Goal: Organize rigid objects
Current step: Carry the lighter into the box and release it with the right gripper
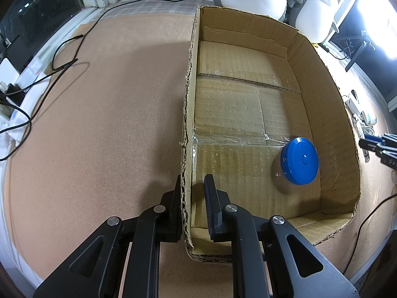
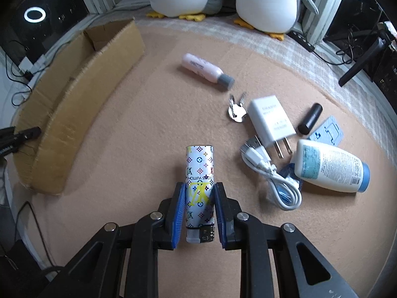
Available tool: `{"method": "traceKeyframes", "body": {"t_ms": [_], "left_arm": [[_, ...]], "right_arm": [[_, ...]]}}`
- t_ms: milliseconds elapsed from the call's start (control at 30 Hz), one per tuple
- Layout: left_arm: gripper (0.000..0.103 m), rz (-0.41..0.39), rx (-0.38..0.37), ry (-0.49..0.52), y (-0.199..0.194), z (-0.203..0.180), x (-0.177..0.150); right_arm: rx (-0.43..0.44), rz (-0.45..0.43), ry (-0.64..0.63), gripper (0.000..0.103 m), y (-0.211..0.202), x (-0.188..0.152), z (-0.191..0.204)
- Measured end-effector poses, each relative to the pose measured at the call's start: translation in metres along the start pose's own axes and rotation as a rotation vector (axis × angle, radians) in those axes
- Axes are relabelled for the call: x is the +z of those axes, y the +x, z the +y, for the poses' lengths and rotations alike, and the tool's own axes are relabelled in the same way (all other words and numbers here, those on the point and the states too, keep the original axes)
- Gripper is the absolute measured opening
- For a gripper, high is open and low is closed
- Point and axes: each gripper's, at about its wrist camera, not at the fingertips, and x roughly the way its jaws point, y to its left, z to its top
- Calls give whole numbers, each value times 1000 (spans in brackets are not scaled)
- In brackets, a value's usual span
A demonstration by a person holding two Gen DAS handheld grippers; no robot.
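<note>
The right gripper (image 2: pixel 199 204) clamped the patterned lighter (image 2: pixel 199 186), its long axis running away from the camera, igniter end nearest; the left gripper (image 1: pixel 192 198) pinched the cardboard box (image 1: pixel 188 124) wall

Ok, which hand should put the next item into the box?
Right. The right gripper is shut on the patterned lighter, while the left gripper pinches the cardboard box wall, steadying it.
</note>
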Motion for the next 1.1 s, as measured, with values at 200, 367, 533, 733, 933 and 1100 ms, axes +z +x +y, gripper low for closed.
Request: {"method": "traceKeyframes", "body": {"t_ms": [200,367,533,733,933,1100], "left_arm": [[13,-1,-1,2,-1,0,-1],[13,-1,0,3,-1,0,-1],[13,-3,-2,0,-1,1,-1],[13,-6,-7,-4,-2,1,1],[13,-7,-7,-5,-2,2,0],[13,-7,-8,-5,-2,2,0]], "right_arm": [[68,-96,-33,21,-30,25,38],[117,-144,-93,21,-44,49,80],[150,-179,-143,21,-46,69,120],[182,-169,-196,21,-30,84,165],[182,-142,-230,21,-11,90,194],[188,-132,-238,21,-2,89,201]]}}
